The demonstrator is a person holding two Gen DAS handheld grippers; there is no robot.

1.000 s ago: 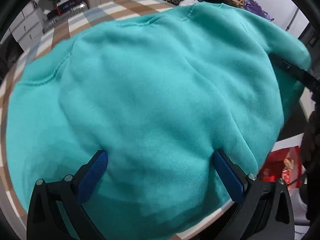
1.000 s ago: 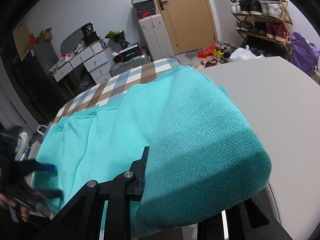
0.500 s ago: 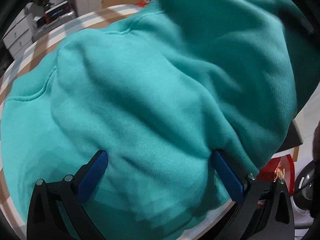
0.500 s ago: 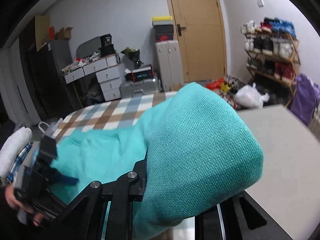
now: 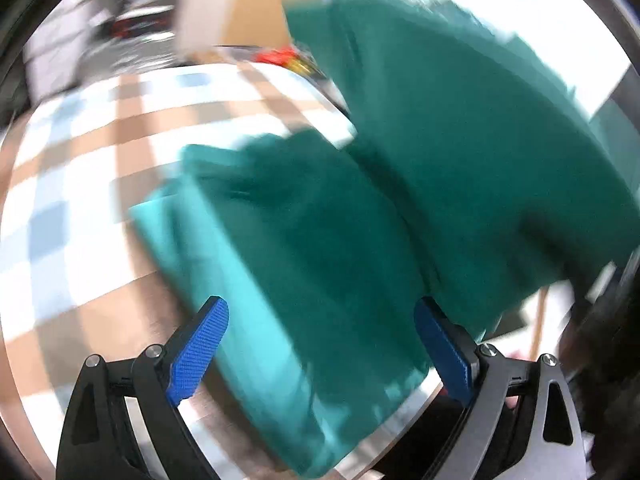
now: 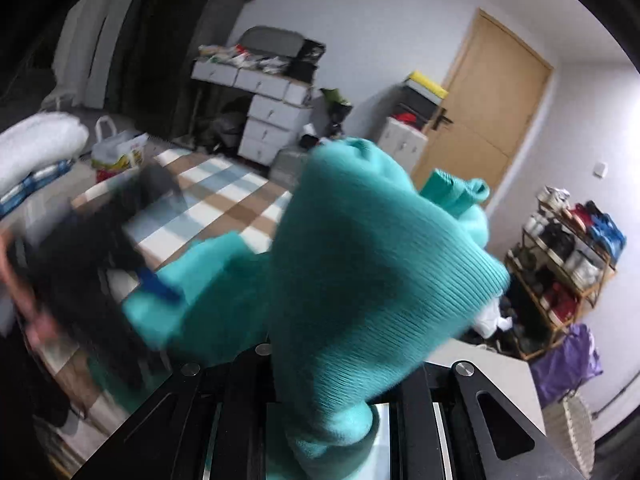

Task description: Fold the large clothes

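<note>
One teal sweater (image 5: pixel 400 208) is seen, and no second garment is on the worktop (image 5: pixel 80 184), which is covered with one checked cloth in white, blue and brown. The left wrist view is heavily blurred. In it part of the sweater lies on the checked cloth while another part is raised up at the right of the frame.

Two hand-held grippers are present. The left hand-held gripper (image 5: pixel 320 340) is held with its jaws wide apart; two blue pads (image 5: pixel 200 348) are counted, one on each finger, and sweater fabric lies between and beneath them without being pinched. The same tool is seen as a dark blurred shape in the right wrist view (image 6: pixel 120 264), where one blue pad touches the fabric.

The right hand-held gripper (image 6: pixel 328 412) is clamped on a bunched, ribbed part of the sweater (image 6: pixel 368 264), which is lifted above the worktop and fills the middle of that view. The fingertips themselves are hidden by the fabric.

In the background one wooden door (image 6: pixel 488 112), one white drawer unit (image 6: pixel 272 120) and one shoe rack (image 6: pixel 568 264) with several pairs of shoes are seen; the pairs cannot be counted exactly. One purple bag (image 6: pixel 568 364) stands below the rack, and one printed carrier bag (image 6: pixel 120 152) is at the far left. No brand, label or writing can be read anywhere.
</note>
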